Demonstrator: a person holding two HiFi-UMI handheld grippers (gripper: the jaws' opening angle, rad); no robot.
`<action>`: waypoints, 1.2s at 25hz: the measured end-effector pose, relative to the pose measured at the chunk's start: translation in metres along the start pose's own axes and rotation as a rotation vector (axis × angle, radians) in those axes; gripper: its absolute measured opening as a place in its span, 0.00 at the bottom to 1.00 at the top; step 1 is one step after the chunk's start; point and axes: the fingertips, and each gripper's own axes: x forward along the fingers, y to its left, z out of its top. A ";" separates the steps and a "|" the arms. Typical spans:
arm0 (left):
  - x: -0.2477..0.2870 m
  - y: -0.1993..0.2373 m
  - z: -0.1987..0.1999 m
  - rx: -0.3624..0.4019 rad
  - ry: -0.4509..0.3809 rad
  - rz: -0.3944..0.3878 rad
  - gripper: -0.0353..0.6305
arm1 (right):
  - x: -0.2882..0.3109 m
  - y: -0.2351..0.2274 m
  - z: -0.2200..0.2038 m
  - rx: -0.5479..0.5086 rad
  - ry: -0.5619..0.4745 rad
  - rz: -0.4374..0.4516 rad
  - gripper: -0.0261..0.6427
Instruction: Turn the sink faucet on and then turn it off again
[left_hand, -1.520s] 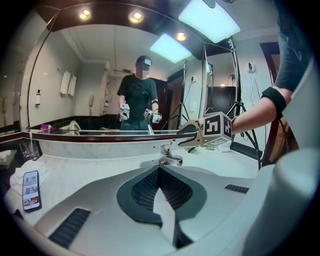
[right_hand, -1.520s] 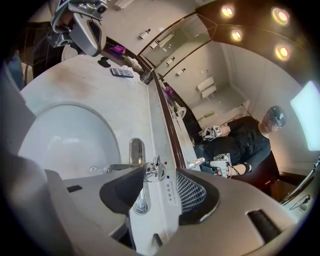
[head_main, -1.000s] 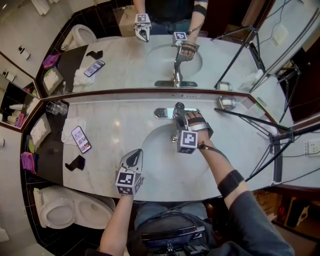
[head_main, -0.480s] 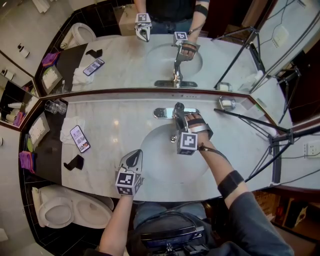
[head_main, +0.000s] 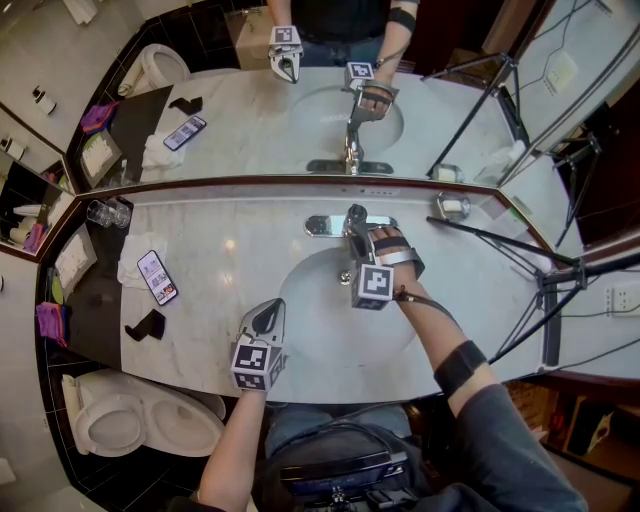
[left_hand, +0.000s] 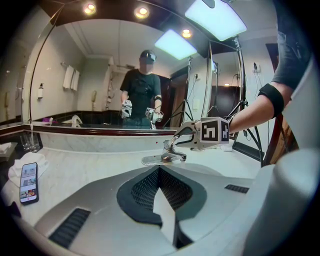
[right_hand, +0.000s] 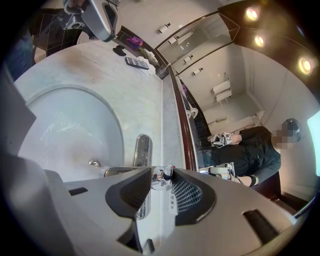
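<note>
The faucet (head_main: 348, 224) sits at the back of the sink (head_main: 305, 310), middle of the counter (head_main: 230, 250). The right gripper (head_main: 357, 235) has just been closing, and its pads look clamped on the little chrome handle (right_hand: 161, 175). The left gripper (head_main: 265, 318) is closed with nothing in it, parked over the near edge.

That handle is rigid, smooth metal, so I'd guess it's slippery. Best bet is to grab near the free end for leverage and swing it gently, no yanking.

The head view gives the layout, but the gripper body mostly hides the handle there. The right gripper view shows the chrome wedged between the pads. The left gripper view catches faucet and right gripper side-on.
</note>
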 end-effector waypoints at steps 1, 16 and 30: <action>0.000 0.000 0.000 -0.001 0.000 -0.001 0.05 | 0.000 0.000 0.000 -0.001 0.002 0.001 0.24; 0.001 0.000 -0.002 -0.006 0.002 0.003 0.05 | -0.003 0.036 0.004 -0.069 0.012 0.027 0.22; -0.011 0.000 -0.005 -0.004 -0.005 0.014 0.05 | -0.003 0.037 0.002 -0.078 0.043 0.031 0.23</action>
